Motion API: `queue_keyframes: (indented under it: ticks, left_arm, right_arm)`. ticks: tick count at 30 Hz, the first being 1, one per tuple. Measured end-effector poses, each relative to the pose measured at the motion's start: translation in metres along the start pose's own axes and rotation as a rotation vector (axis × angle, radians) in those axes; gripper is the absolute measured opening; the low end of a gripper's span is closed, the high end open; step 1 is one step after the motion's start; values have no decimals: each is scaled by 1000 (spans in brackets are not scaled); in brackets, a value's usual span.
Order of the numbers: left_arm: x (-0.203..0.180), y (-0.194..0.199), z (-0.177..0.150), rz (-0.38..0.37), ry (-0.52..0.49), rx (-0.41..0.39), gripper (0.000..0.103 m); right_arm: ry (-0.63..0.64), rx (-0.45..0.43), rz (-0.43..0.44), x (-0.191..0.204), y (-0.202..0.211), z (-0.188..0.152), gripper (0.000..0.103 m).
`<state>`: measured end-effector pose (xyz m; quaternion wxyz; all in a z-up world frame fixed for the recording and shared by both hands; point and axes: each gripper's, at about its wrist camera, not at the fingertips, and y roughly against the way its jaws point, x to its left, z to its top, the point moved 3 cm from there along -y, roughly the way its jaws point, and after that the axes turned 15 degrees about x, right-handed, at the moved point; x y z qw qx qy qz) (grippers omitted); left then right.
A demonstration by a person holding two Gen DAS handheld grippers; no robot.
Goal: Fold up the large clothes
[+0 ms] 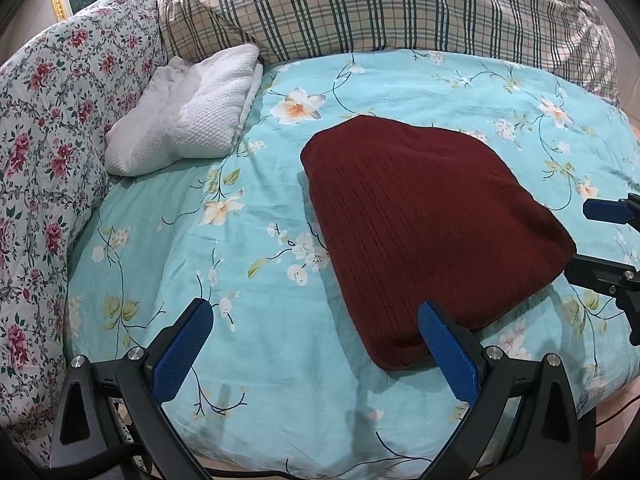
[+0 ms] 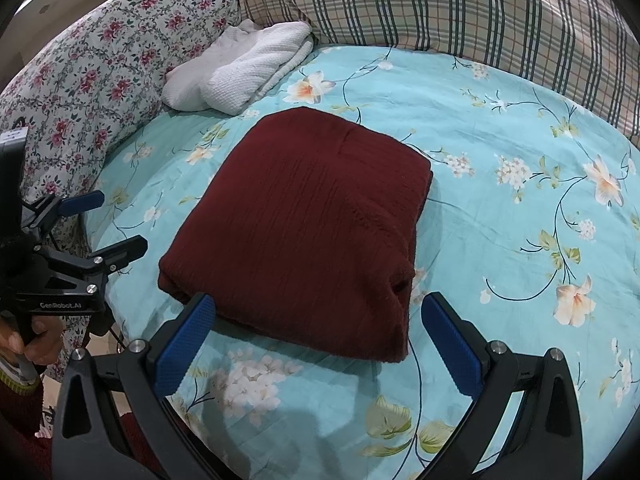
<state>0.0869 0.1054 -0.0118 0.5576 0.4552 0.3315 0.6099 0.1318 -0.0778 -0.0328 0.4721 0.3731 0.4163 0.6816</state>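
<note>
A dark red knit garment [image 1: 424, 232] lies folded into a thick rectangle on the turquoise floral bedsheet [image 1: 256, 240]; it also shows in the right wrist view [image 2: 304, 224]. My left gripper [image 1: 316, 332] is open and empty, hovering off the garment's near left corner. My right gripper [image 2: 320, 328] is open and empty, just short of the garment's near edge. The right gripper also shows at the right edge of the left wrist view [image 1: 592, 236], and the left gripper shows at the left of the right wrist view [image 2: 116, 224], both with jaws apart.
A folded white textured towel [image 1: 188, 116] lies at the back left of the bed. A pink-flowered quilt [image 1: 52, 140] banks the left side. A plaid quilt [image 1: 380, 4] is piled along the back. The bed's near edge runs just below the grippers.
</note>
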Motion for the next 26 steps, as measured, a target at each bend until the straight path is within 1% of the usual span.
queue_keyframes:
  ticks: [13, 18, 26]
  left_arm:
    - [-2, 2, -1, 1, 7, -2, 103]
    - [0, 3, 2, -24, 20, -10, 103]
    - [0, 0, 9, -1, 42, 2, 103]
  right_arm:
    - [-4, -7, 3, -2, 2, -1, 103]
    - [-14, -9, 9, -3, 0, 1, 103]
    - [-49, 3, 36, -12, -13, 6, 103]
